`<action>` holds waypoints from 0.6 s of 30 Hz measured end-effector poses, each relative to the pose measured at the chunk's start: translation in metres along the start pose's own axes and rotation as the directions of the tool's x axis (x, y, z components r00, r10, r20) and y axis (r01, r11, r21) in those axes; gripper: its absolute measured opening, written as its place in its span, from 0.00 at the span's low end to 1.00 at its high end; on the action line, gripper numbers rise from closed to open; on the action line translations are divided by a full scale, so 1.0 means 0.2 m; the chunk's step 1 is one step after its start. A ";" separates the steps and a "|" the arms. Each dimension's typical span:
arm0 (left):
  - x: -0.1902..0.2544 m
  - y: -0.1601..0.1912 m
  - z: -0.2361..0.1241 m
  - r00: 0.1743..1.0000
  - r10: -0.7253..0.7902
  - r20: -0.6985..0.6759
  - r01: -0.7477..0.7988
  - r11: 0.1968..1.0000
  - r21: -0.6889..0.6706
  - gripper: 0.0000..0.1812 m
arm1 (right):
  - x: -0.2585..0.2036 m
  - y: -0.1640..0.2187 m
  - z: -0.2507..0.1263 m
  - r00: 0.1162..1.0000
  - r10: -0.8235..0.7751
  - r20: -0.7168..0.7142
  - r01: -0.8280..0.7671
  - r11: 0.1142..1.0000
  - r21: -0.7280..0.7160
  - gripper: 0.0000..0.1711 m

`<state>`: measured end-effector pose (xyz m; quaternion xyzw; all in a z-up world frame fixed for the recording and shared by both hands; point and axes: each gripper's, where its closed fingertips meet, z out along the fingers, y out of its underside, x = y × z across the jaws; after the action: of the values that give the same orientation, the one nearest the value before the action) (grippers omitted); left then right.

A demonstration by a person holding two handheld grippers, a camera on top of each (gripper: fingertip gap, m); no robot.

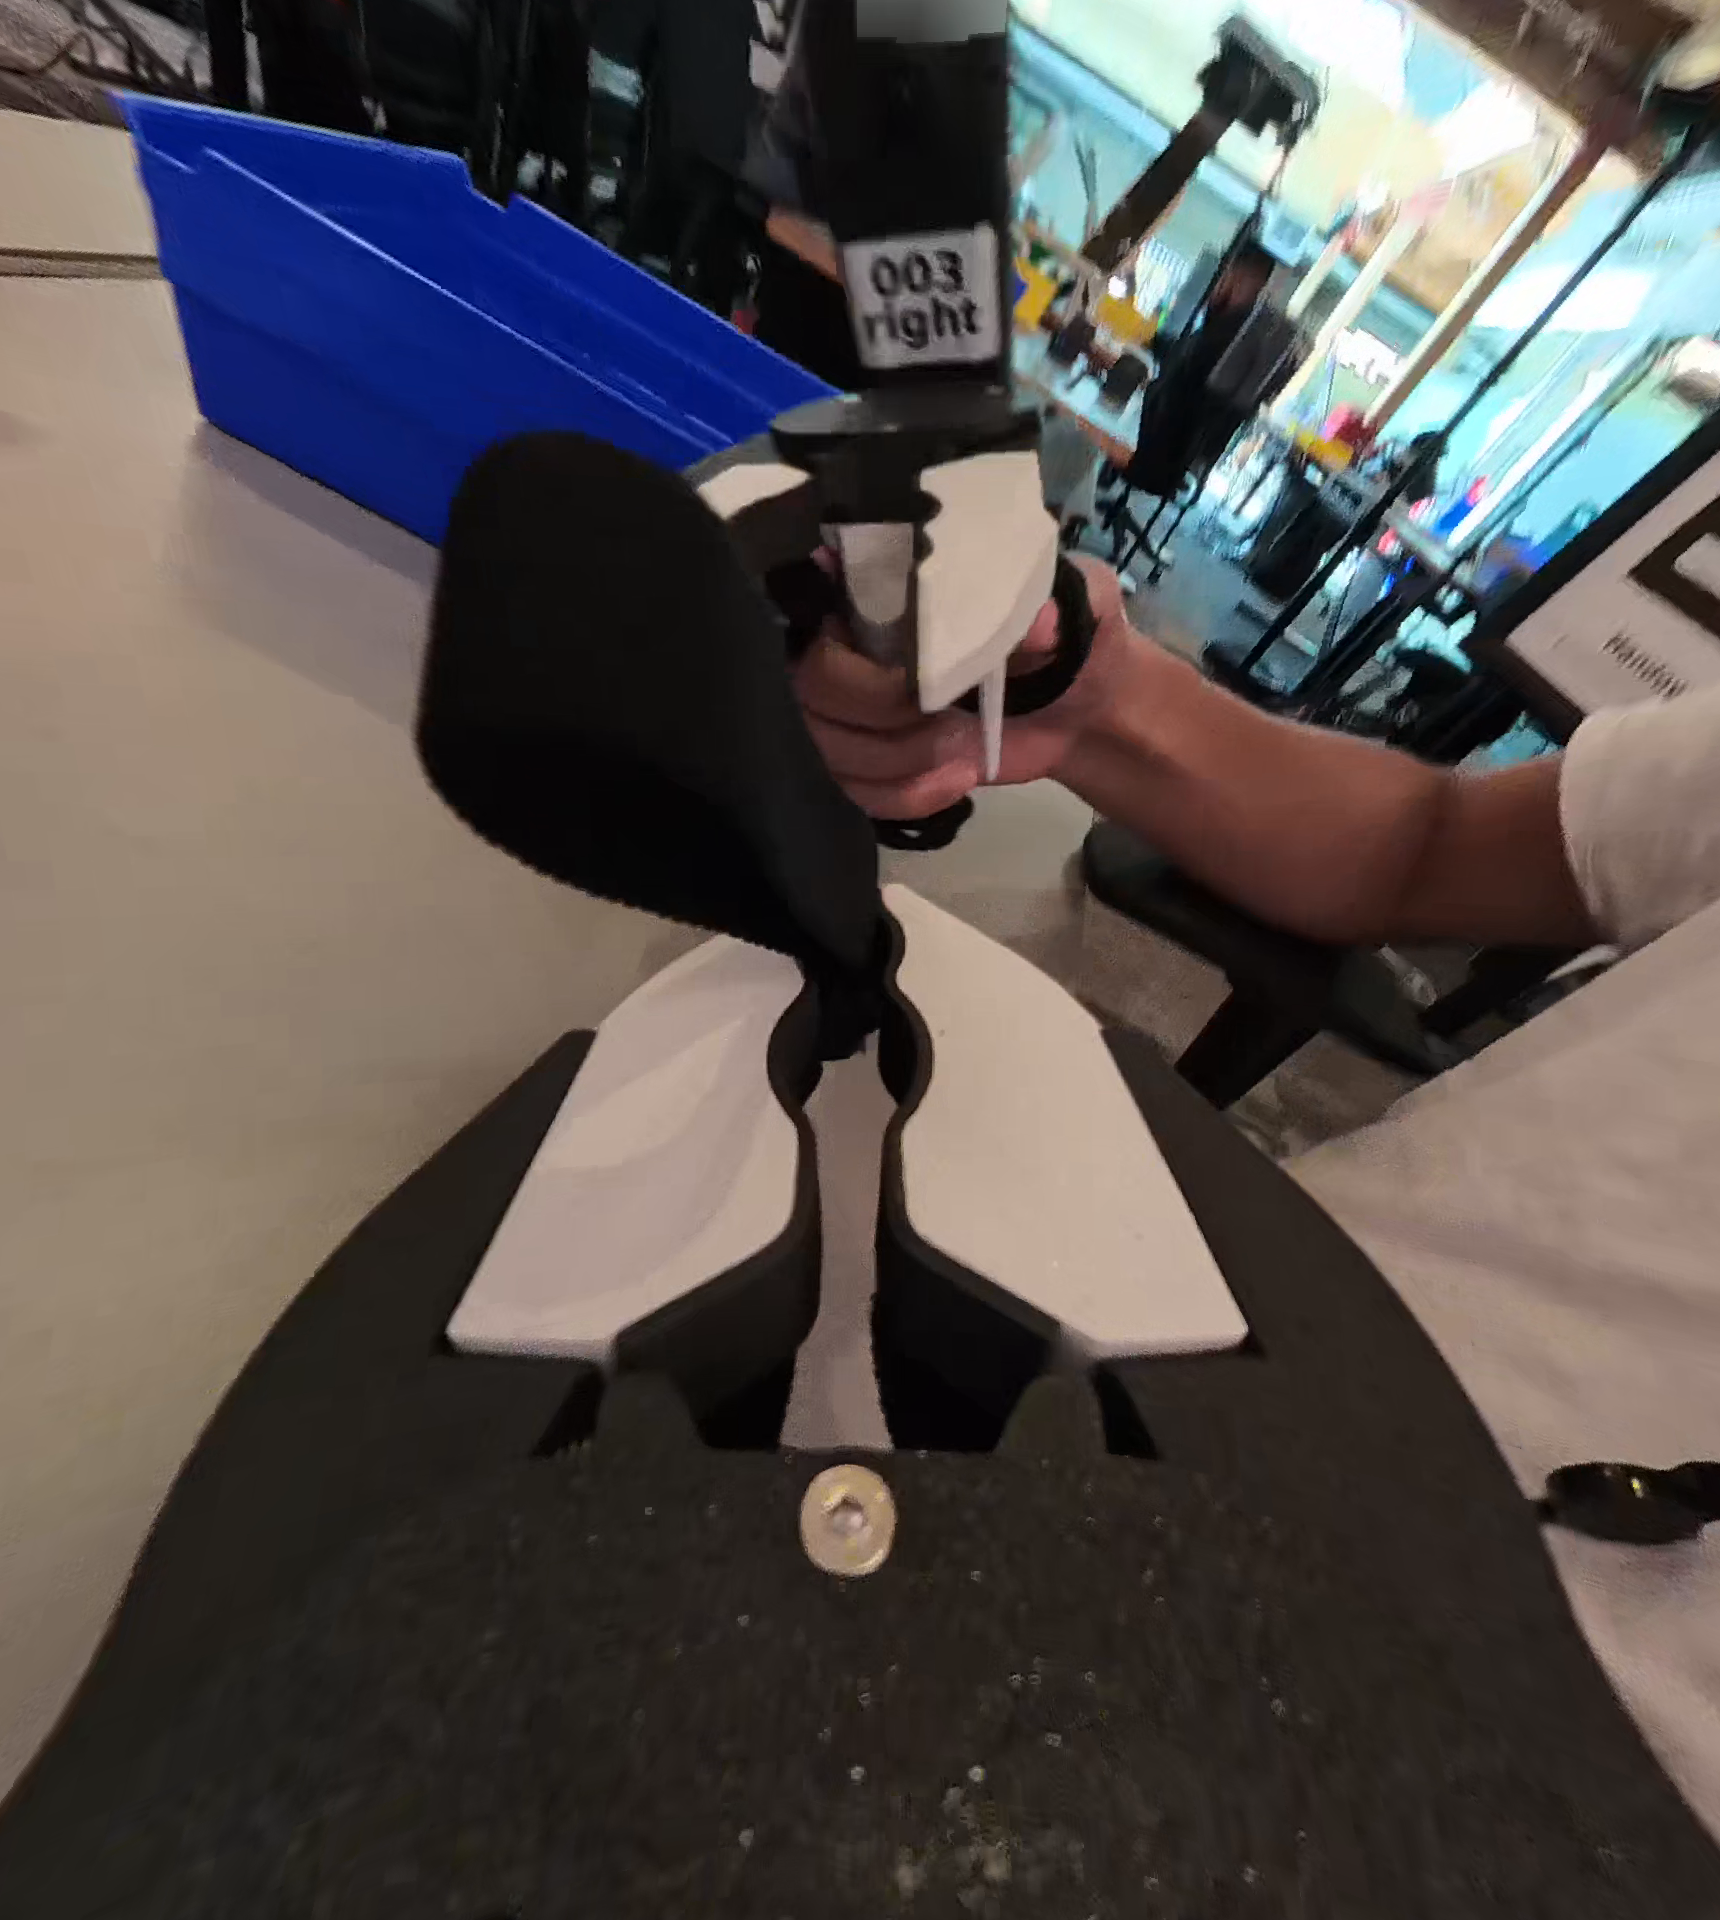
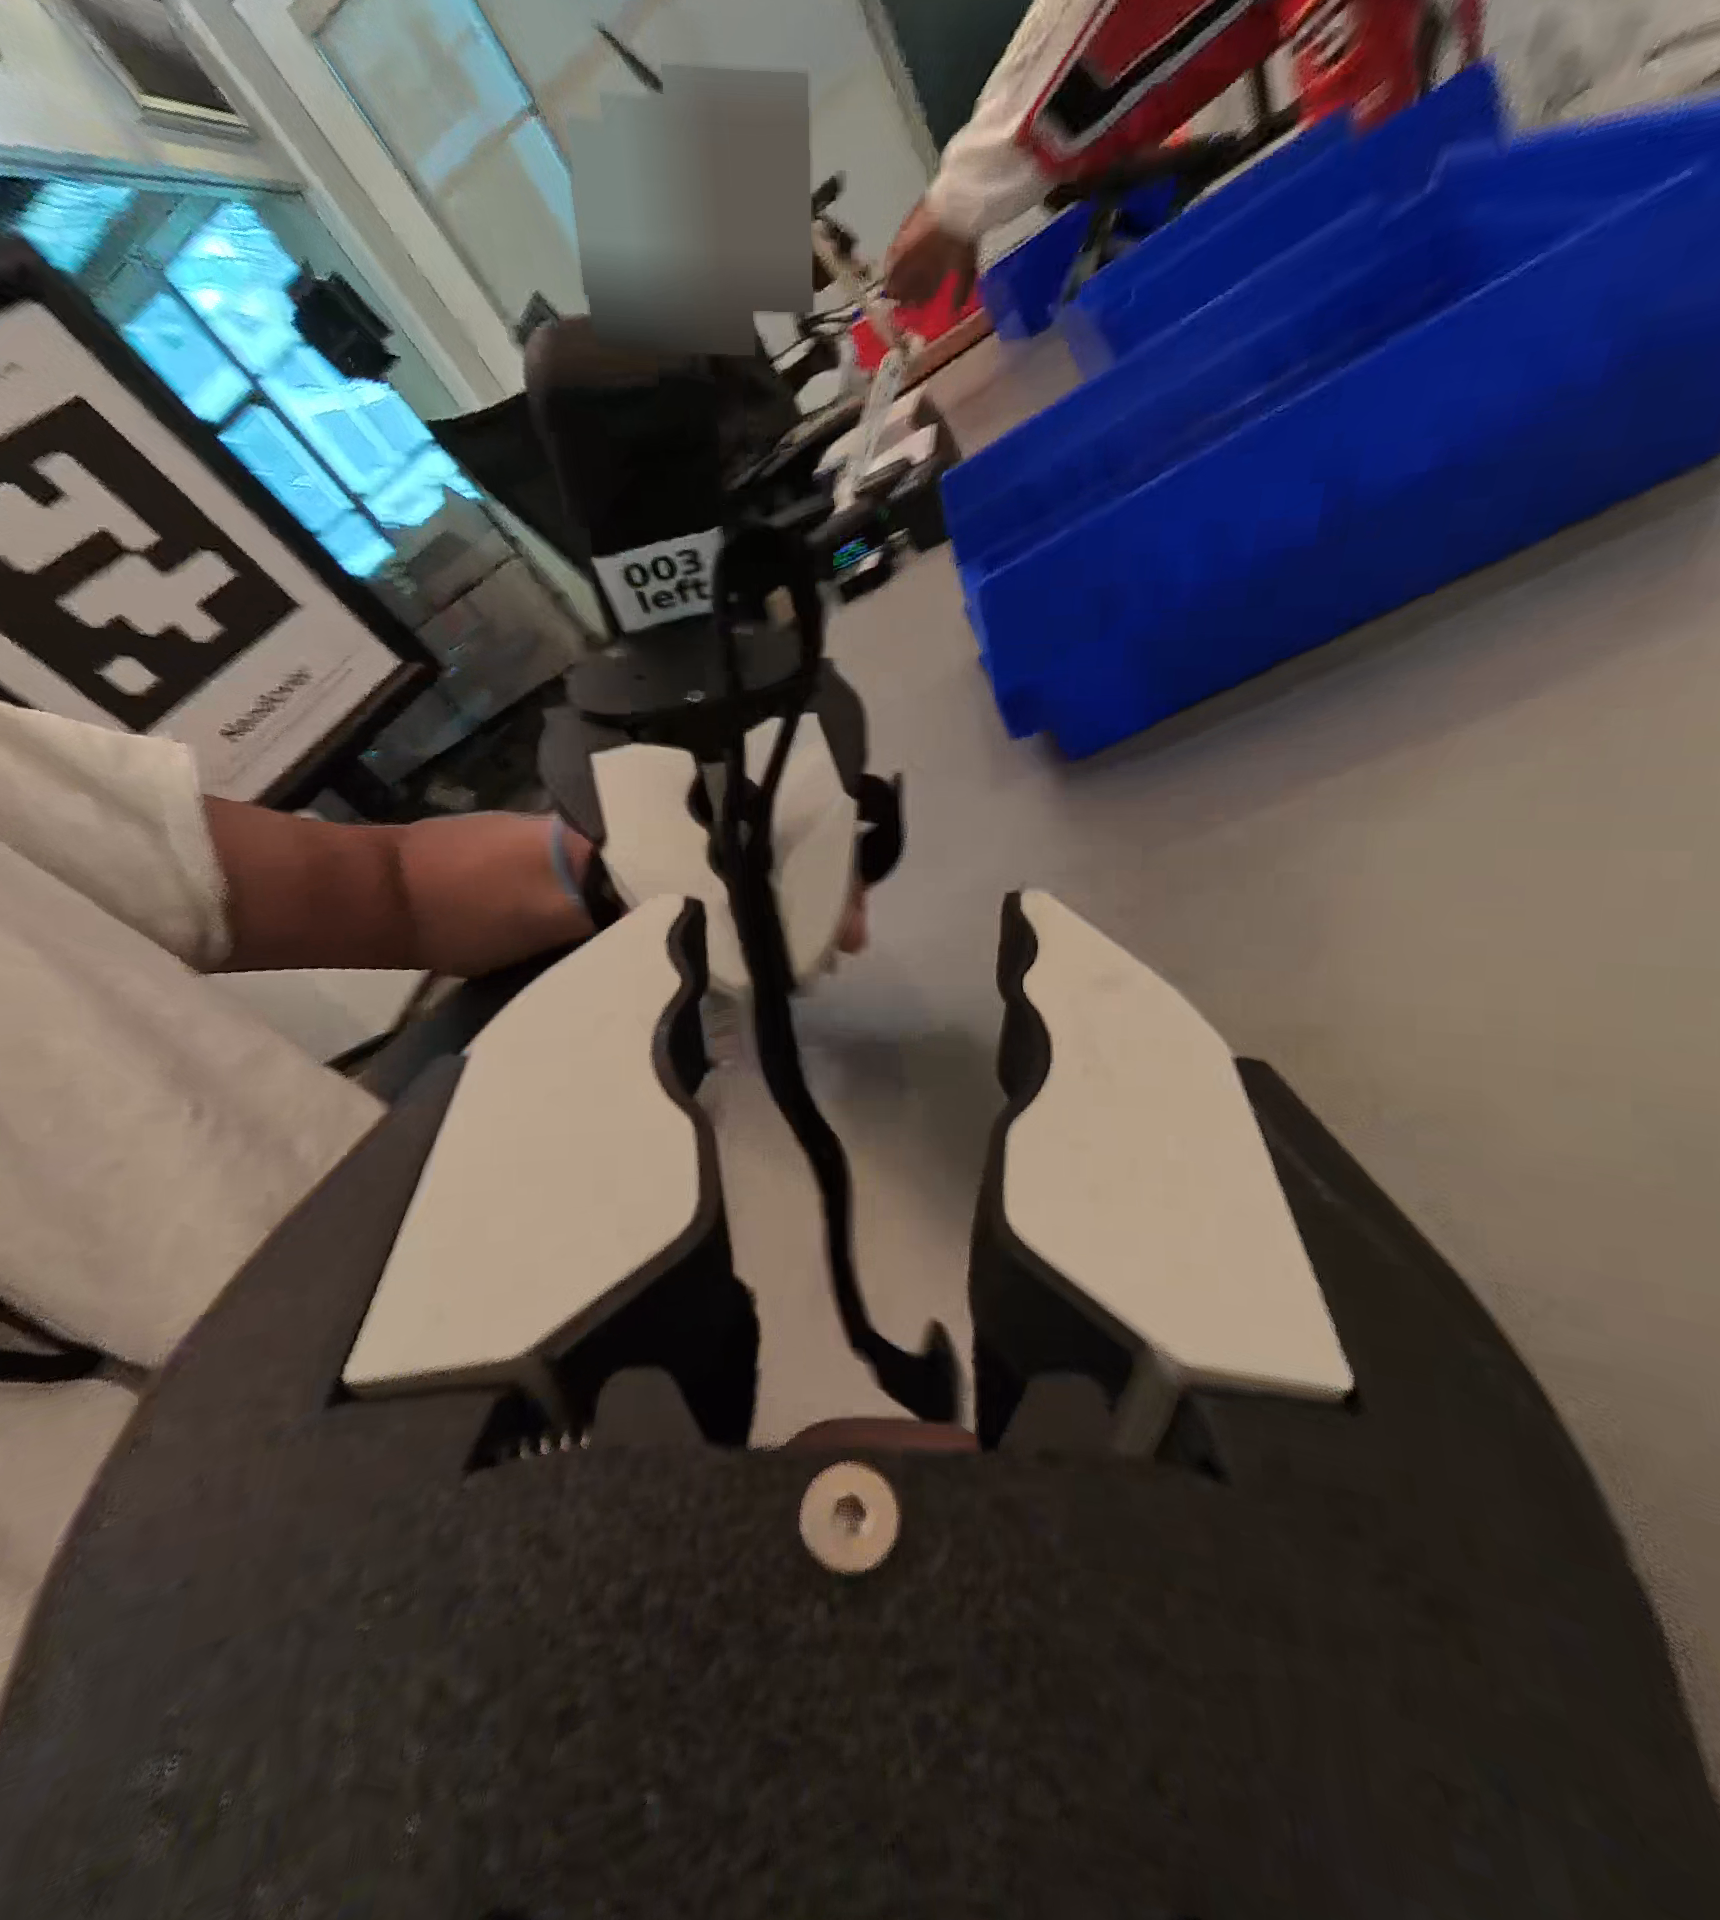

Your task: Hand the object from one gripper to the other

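A black soft flat object (image 1: pixel 617 665) sticks up and to the left from my left gripper (image 1: pixel 866 956), which is shut on its lower end. My right gripper (image 1: pixel 866 540) faces it from just beyond, held in a person's hand, and the object hides part of it. In the right wrist view my right gripper (image 2: pixel 851 914) is open with its fingers wide apart. The object (image 2: pixel 783 1091) shows there edge-on as a thin black strip running between those fingers, touching neither. My left gripper (image 2: pixel 731 883) is just past the fingertips.
Both grippers are held over a pale grey table (image 1: pixel 108 727). Blue plastic bins (image 1: pixel 368 312) (image 2: pixel 1355 468) stand on it behind them. A black-and-white marker board (image 2: pixel 77 561) stands off the table's edge. Another person's arm (image 2: pixel 939 239) reaches in near the far bins. Both grippers' tips are close together, under 4 cm apart.
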<state>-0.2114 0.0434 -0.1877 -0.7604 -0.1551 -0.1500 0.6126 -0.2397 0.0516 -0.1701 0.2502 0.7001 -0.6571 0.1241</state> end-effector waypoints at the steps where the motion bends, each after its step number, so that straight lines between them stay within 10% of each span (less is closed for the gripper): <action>1: 0.02 0.01 0.02 1.000 0.021 0.001 -0.021 1.000 -0.017 0.03 | -0.04 0.01 0.05 0.998 0.039 0.048 -0.038 0.999 -0.019 0.32; 6: 0.07 0.05 0.09 0.997 0.076 0.015 -0.075 0.994 -0.084 0.03 | -0.16 0.01 0.19 0.995 0.015 0.099 -0.006 0.996 -0.090 0.26; 8: 0.07 0.07 0.10 0.996 0.086 0.024 -0.083 0.991 -0.103 0.03 | -0.17 0.01 0.19 0.993 -0.043 0.106 0.056 0.991 -0.125 0.04; 18: 0.06 0.03 0.09 0.994 0.097 0.056 -0.095 0.995 -0.036 0.16 | -0.15 -0.02 0.13 0.989 -0.147 0.027 0.149 0.985 -0.084 0.03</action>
<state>-0.1971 0.0613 -0.1918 -0.7810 -0.1333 -0.1009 0.6018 -0.2202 0.0214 -0.1553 0.1849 0.7429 -0.6366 0.0928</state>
